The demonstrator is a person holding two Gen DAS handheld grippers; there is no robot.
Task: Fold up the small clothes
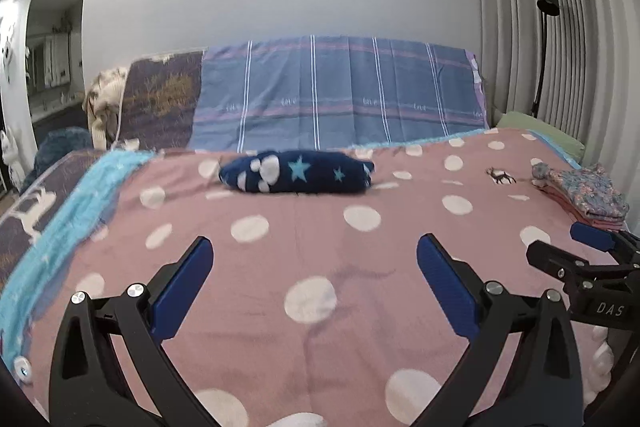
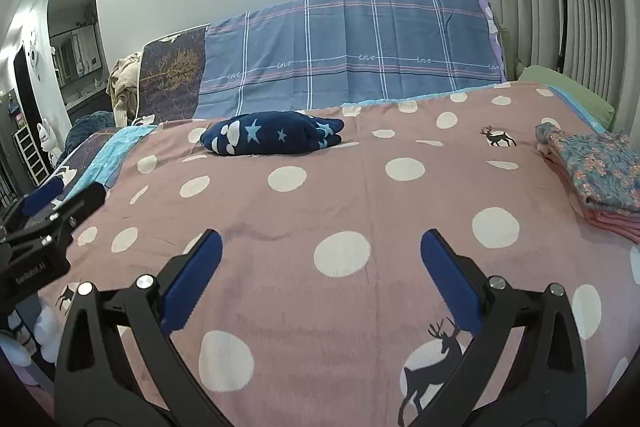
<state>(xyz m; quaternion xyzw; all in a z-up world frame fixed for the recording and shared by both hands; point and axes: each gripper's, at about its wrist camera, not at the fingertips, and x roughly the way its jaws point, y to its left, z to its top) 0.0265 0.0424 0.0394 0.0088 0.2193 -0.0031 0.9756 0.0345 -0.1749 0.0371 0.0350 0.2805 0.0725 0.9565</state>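
A dark blue garment with stars and paw prints (image 1: 296, 171) lies bunched at the far side of the pink dotted bedspread (image 1: 320, 267); it also shows in the right wrist view (image 2: 274, 133). A stack of folded clothes, floral piece on top (image 1: 580, 197), sits at the right edge, also in the right wrist view (image 2: 600, 171). My left gripper (image 1: 314, 255) is open and empty above the bedspread. My right gripper (image 2: 320, 247) is open and empty too. Each gripper shows at the edge of the other's view: the right one (image 1: 592, 255), the left one (image 2: 52, 203).
A blue plaid sheet (image 1: 340, 91) covers the headboard behind the bed. A black floor lamp (image 1: 546, 39) and grey curtain stand at the right. A beige garment (image 1: 104, 99) hangs at the far left. A green pillow (image 2: 568, 89) lies at the far right corner.
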